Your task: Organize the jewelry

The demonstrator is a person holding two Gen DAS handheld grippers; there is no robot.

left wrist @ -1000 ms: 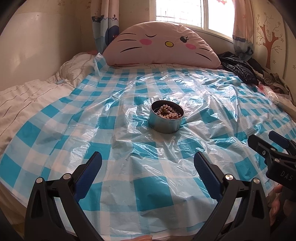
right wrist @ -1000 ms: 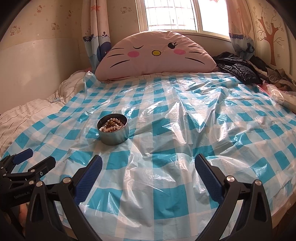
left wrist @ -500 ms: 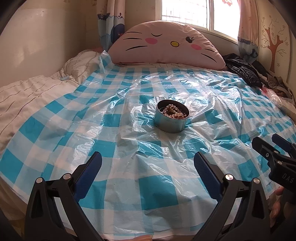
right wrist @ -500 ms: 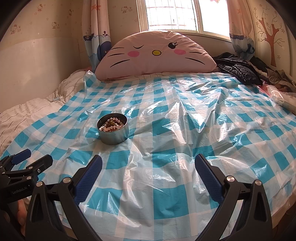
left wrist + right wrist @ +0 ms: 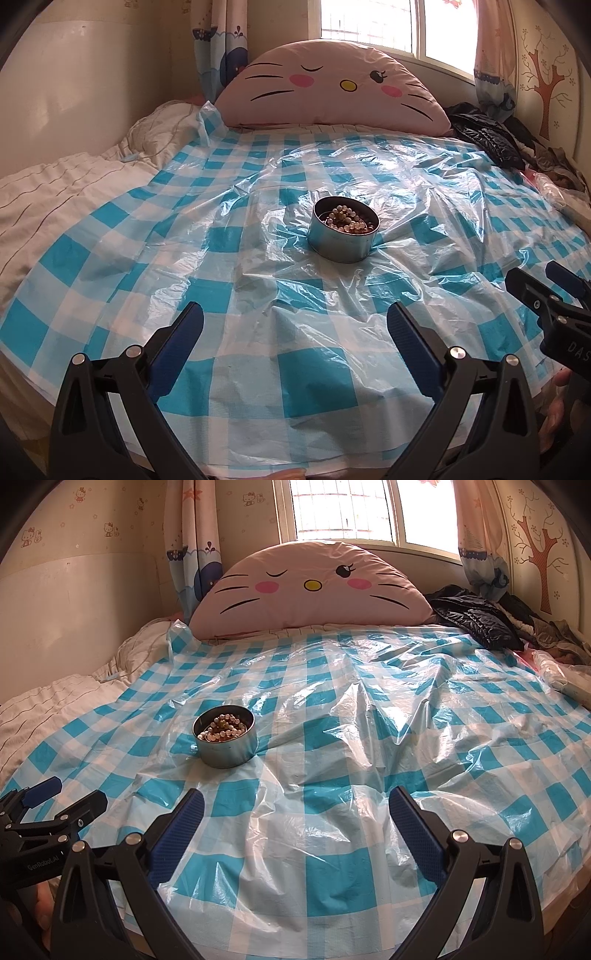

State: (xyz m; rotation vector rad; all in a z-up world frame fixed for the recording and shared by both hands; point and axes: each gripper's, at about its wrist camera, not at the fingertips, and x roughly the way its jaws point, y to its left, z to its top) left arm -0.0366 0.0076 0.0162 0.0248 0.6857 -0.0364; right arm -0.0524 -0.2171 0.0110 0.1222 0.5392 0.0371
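Observation:
A round metal tin [image 5: 343, 240] [image 5: 225, 744] stands on the blue-and-white checked plastic sheet [image 5: 258, 380] [image 5: 332, 871] spread over the bed. Inside it lies a heap of pearl-like beads [image 5: 347, 220] [image 5: 221, 728]. My left gripper [image 5: 295, 328] hovers open over the sheet, short of the tin, nothing between its fingers. My right gripper [image 5: 295, 808] is open too and empty, with the tin ahead to its left. Each gripper shows at the edge of the other's view: the right gripper [image 5: 535, 280], the left gripper [image 5: 66, 794].
A pink cat-face pillow [image 5: 332, 88] [image 5: 314, 587] leans at the head of the bed under the window. Dark clothes [image 5: 491, 136] [image 5: 476, 620] are piled at the back right. A crumpled white duvet [image 5: 55, 184] lies along the left side. The sheet is wrinkled.
The left wrist view has swung left, so the tin now sits further right in it. The right wrist view is nearly unchanged. Both grippers stayed open.

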